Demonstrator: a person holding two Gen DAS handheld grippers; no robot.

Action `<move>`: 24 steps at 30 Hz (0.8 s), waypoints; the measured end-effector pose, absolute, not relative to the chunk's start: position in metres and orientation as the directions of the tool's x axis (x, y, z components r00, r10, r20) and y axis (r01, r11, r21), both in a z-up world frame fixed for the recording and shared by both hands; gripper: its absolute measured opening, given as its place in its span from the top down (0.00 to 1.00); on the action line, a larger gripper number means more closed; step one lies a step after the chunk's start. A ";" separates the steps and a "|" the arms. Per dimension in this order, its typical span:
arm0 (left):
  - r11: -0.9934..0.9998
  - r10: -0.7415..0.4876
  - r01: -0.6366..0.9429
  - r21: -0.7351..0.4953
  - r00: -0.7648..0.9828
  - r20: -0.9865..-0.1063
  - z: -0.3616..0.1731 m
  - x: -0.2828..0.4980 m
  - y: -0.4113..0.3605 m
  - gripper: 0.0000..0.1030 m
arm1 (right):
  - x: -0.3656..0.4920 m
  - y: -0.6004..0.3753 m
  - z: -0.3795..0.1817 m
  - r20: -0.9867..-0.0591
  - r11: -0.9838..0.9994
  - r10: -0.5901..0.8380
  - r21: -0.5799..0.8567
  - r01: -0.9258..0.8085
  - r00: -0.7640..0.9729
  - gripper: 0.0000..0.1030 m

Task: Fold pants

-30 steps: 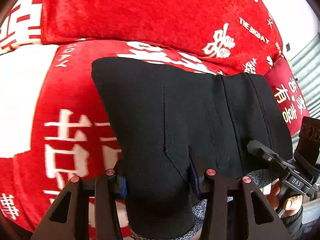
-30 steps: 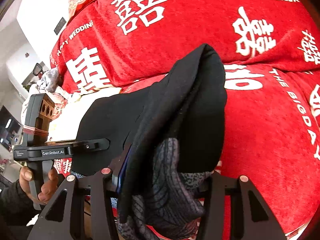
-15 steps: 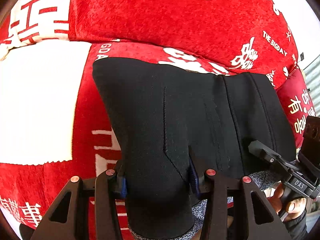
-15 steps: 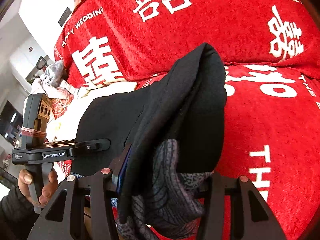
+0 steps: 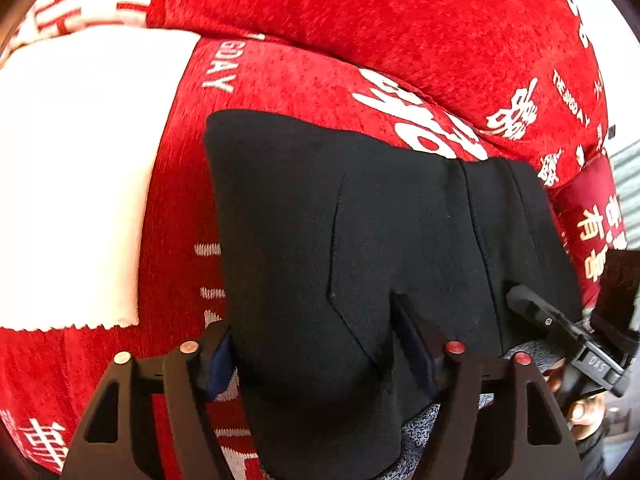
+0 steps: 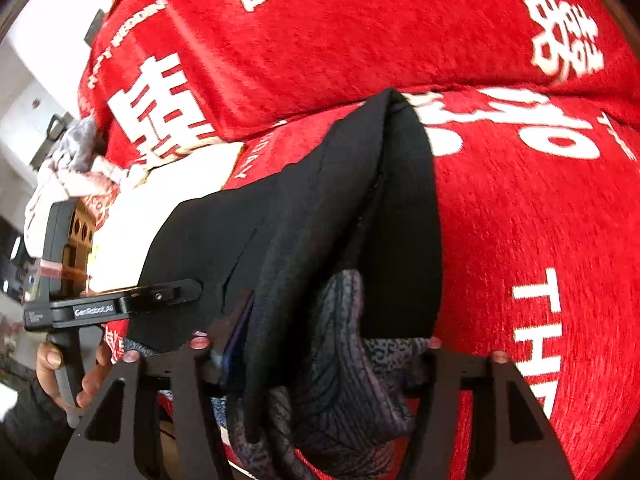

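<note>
Between both opening claws (image 5: 320, 354) (image 6: 316, 350), black pants (image 5: 360, 240), over red sofa (image 5: 360, 20)

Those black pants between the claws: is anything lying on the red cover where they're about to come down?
Nothing visible does. The black pants hang over bare red cover; the white cloth lies off to the side. Both grippers' jaws are opening with the fabric between them.
</note>
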State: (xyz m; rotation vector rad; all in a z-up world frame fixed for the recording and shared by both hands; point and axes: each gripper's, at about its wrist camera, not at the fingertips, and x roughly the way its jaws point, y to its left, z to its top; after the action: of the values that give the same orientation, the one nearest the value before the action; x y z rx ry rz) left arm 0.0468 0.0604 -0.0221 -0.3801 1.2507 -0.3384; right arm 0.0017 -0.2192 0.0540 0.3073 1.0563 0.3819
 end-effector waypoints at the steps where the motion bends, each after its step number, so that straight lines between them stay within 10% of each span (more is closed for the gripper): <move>1: 0.884 -0.456 0.035 -0.465 0.277 -0.846 -0.022 0.048 0.061 0.30 | 0.003 -0.221 0.052 -0.784 0.892 0.444 0.429 -0.138 0.434 0.26; 8: 0.930 -0.348 0.024 -0.366 0.373 -0.860 0.017 0.031 0.077 0.30 | -0.011 -0.245 0.075 -0.798 0.935 0.330 0.350 -0.058 0.504 0.22; 14: 0.920 -0.381 0.089 -0.383 0.445 -0.811 0.051 -0.004 0.061 0.30 | -0.048 -0.203 0.124 -0.726 0.927 0.352 0.182 -0.329 0.590 0.21; 24: 0.932 -0.361 0.148 -0.330 0.402 -0.841 0.010 -0.025 0.021 0.24 | -0.059 -0.189 0.067 -0.788 0.903 0.368 0.178 -0.390 0.494 0.21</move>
State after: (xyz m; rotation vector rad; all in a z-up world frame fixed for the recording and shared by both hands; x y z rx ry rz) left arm -0.0254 0.0207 0.0098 -0.2157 1.1132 -0.3245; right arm -0.0586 -0.1890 0.0673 -0.0255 0.9491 0.4600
